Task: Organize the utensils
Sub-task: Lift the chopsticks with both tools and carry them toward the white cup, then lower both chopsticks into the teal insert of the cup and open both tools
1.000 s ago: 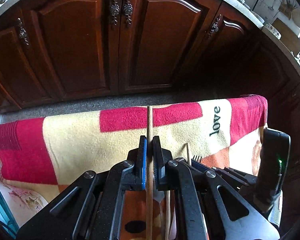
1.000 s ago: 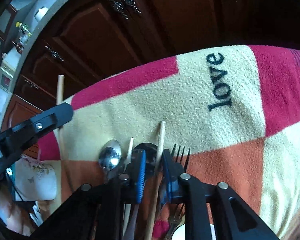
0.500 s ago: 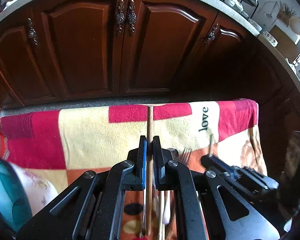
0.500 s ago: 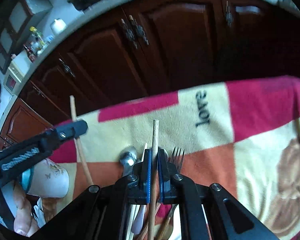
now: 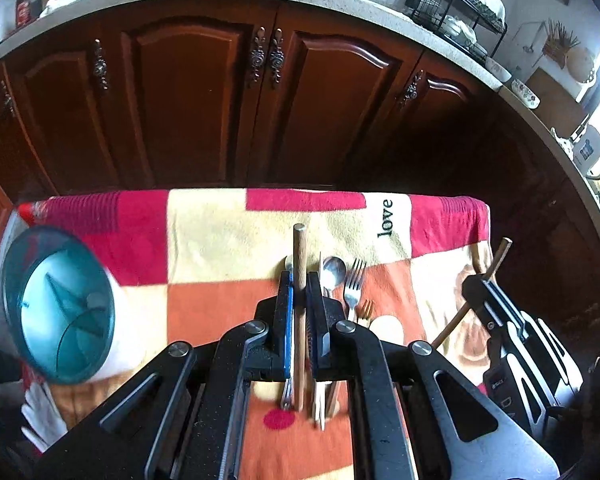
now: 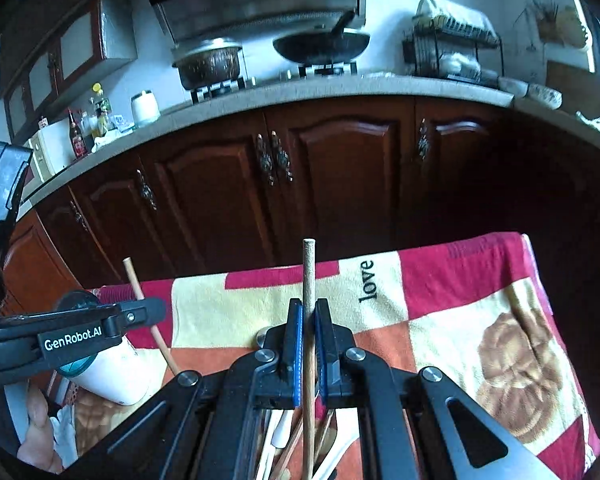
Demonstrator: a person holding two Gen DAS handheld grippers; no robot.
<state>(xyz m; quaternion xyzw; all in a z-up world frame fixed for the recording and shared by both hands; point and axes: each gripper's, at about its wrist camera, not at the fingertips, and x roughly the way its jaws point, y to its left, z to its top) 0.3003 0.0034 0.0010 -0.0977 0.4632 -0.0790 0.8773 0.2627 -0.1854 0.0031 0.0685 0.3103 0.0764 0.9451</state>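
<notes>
My left gripper (image 5: 299, 282) is shut on a brown wooden chopstick (image 5: 299, 248) that sticks up past its fingertips. It hangs above a checked red, cream and orange blanket (image 5: 220, 232). A spoon (image 5: 334, 270), a silver fork (image 5: 354, 284) and several more utensils lie on the blanket under it. My right gripper (image 6: 309, 309) is shut on a paler chopstick (image 6: 309, 272), with the utensil pile (image 6: 284, 432) beneath. Each gripper shows in the other's view: the right gripper (image 5: 478, 285) at the right, the left gripper (image 6: 156, 311) at the left. A white cup with a teal inside (image 5: 60, 308) stands at the blanket's left.
Dark wooden cabinet doors (image 6: 340, 184) run behind the blanket's far edge, under a counter (image 6: 340, 92) with pots, bottles and a dish rack. The white cup (image 6: 112, 376) and a person's hand (image 6: 40, 432) are at the lower left of the right wrist view.
Both grippers have risen and drawn back with their chopsticks. The right gripper's jaws, apart around its chopstick a second ago, have shut on it. The cup has come into the left wrist view.
</notes>
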